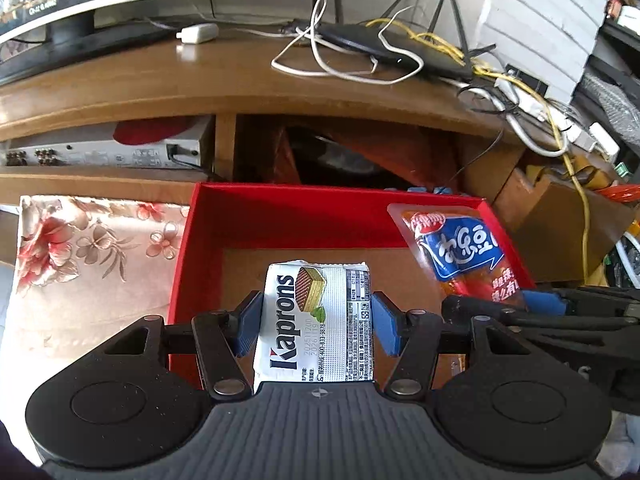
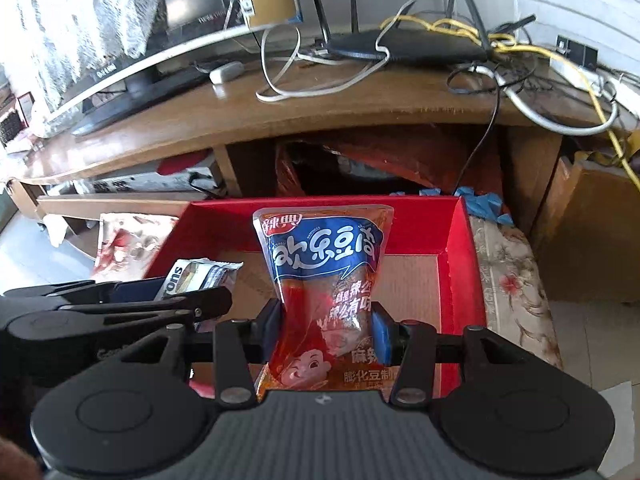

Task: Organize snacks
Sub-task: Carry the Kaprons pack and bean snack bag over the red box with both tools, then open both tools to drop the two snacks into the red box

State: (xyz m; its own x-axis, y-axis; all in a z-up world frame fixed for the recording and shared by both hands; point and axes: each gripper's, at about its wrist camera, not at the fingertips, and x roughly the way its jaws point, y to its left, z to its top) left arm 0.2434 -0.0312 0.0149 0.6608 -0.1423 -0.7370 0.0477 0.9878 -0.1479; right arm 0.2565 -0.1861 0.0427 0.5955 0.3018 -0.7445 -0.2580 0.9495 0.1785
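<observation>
- Left tongs (image 1: pixel 317 322) are clamped on a white Kaprons wafer pack (image 1: pixel 316 320), blue pads pressing both of its long edges, over the red box (image 1: pixel 304 216)
- Right tongs (image 2: pixel 326 330) pinch the orange-and-blue snack pouch (image 2: pixel 326 276) at its waist, upright above the same box
- In the left wrist view the pouch sits at 3 o'clock from the wafer pack
- The box rests on a floral cloth (image 1: pixel 88 256), at 6 o'clock from the wooden worktop (image 1: pixel 224 76) carrying a router (image 1: pixel 396 50) and cables

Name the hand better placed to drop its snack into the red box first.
Left, narrowly. Its gripper holds the Kaprons wafer pack over the red box's bare floor; the right gripper holds the orange pouch near the right wall.
</observation>
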